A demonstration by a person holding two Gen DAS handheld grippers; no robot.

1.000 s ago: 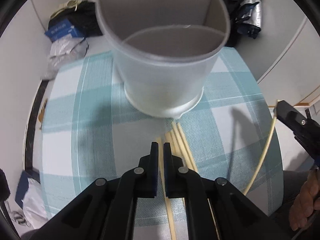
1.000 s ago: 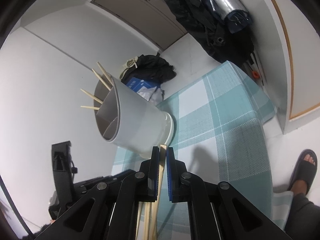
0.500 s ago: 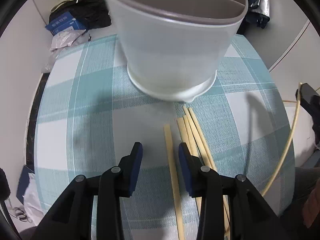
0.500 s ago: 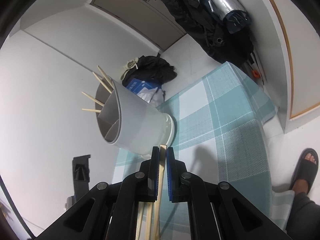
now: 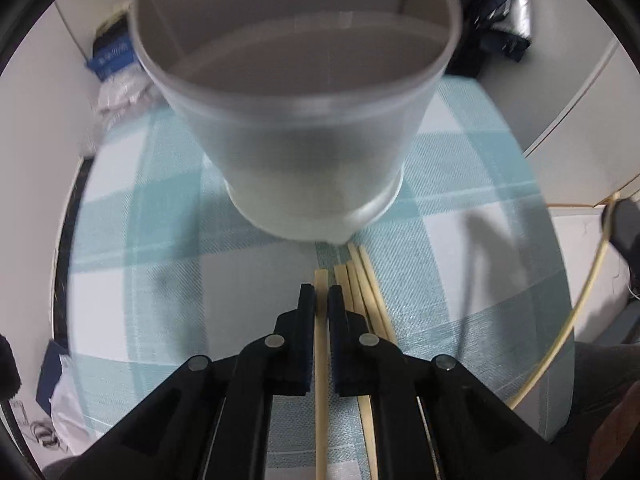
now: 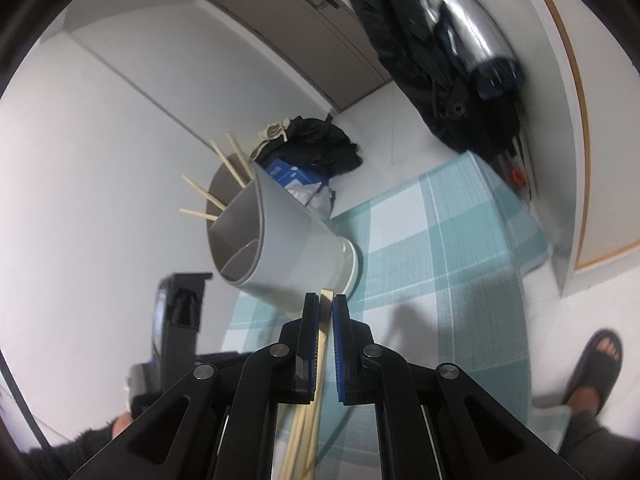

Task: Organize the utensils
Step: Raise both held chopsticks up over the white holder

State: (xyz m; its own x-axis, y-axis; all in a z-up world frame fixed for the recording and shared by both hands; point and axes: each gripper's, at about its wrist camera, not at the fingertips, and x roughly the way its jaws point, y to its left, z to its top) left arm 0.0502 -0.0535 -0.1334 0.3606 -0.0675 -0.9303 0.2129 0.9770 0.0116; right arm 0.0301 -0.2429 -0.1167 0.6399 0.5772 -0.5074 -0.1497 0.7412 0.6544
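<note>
One chopstick is seen clamped in the left gripper, jaws just closed on it; long axis runs bottom to top of frame, tip aimed at the holder, upper centre. Loose chopsticks lie just right of it, roughly parallel, on the checked counter. In the right-wrist view, another chopstick is held in the right gripper, jaws narrow, pointing up-frame twd. the holder base.

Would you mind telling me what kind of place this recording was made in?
Probably a room in a home, used informally: a low table under a checked cloth, coats hanging by a door, bags and clothes on the floor, and a sandalled foot.
</note>
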